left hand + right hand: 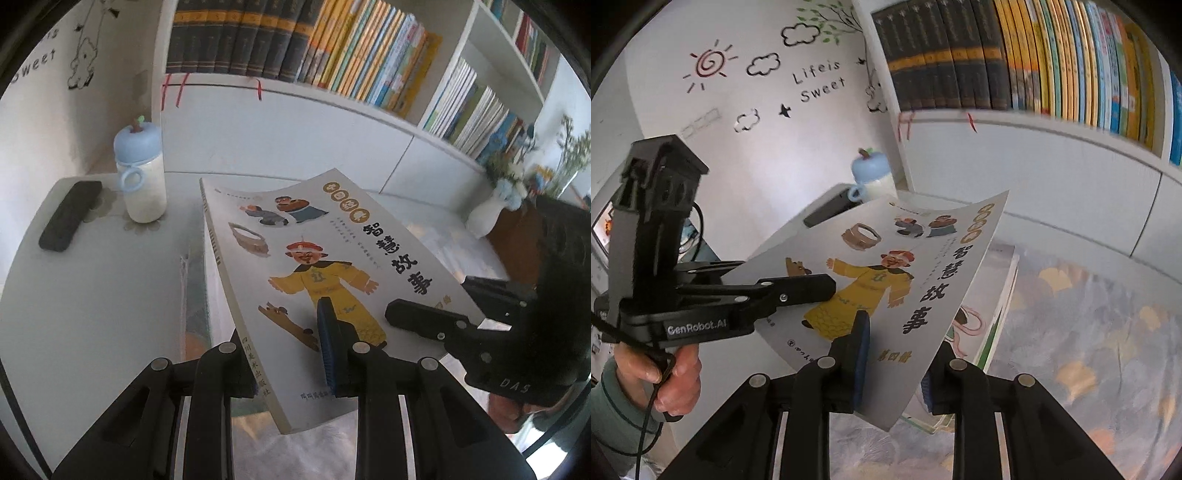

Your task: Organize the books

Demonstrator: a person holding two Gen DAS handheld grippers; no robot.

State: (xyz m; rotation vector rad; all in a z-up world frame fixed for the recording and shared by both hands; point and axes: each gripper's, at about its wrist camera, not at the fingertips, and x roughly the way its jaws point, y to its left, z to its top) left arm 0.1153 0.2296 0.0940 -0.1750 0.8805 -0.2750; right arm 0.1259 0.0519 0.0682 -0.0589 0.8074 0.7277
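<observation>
both grippers clamped on same book (317,254): left gripper (291,347) near spine edge, right gripper (897,354) on open edge, book tilted above table (92,295), under bookshelf (295,88)

Both wrist views look steeply down, close over the same book (295,258), bookshelf (1052,122) behind.

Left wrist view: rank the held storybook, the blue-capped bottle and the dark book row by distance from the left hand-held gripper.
1. Storybook, clamped in the left hand-held gripper.
2. Blue-capped bottle, left on the table.
3. Dark book row, top shelf behind.
</observation>
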